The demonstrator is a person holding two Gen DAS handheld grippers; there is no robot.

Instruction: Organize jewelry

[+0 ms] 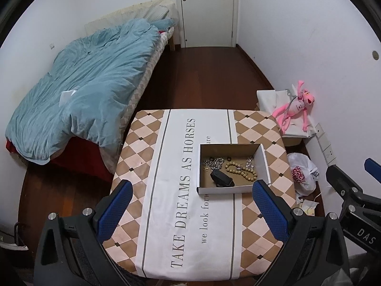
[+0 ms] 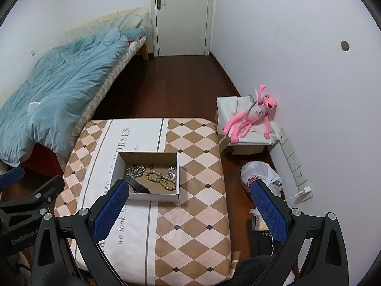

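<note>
Both the left gripper (image 1: 191,199) and right gripper (image 2: 188,201) are hovering spread and empty, the limp, slippery bead bracelet (image 1: 240,170) lying at twelve o'clock in the box (image 1: 226,189), probably best pinched across its strand.

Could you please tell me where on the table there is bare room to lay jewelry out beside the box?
Bare cloth lies left of the box over the lettering, and right of it on the checkered table. The box itself is crowded.

My left fingers (image 2: 120,190) cover the box's (image 2: 177,166) near-left corner and part of the black item (image 2: 139,187). The silver chains (image 1: 216,162) are too small to distinguish.
</note>
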